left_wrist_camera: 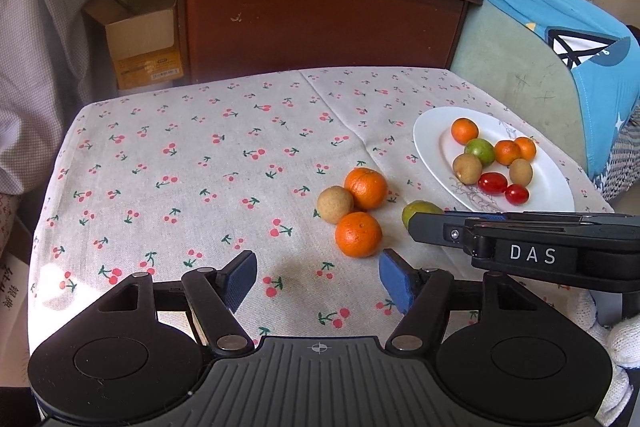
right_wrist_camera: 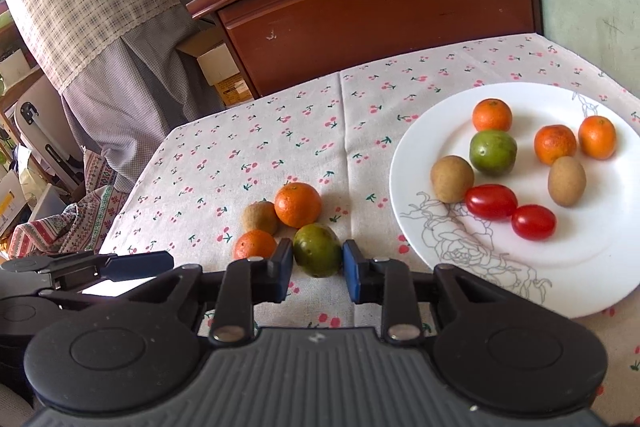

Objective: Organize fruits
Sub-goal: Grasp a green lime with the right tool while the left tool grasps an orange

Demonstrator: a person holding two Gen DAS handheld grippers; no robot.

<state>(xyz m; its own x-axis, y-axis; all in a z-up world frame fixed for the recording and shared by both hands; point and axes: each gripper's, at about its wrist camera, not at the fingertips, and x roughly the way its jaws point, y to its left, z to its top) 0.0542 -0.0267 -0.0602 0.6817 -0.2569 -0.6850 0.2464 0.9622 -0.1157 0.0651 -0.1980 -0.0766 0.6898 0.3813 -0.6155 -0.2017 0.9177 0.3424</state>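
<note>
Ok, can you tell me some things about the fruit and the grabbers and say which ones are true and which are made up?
1. The right gripper has a green fruit between its fingers. True.
2. The white plate holds two small red tomatoes. True.
3. The left gripper is squeezing an orange. False: it is open and holds nothing; the nearest orange sits on the cloth ahead of it.
4. All the fruit is already on the plate. False: two oranges, a brown fruit and the green fruit are off the plate, on the cherry tablecloth.
5. The plate has three oranges on it. True.
</note>
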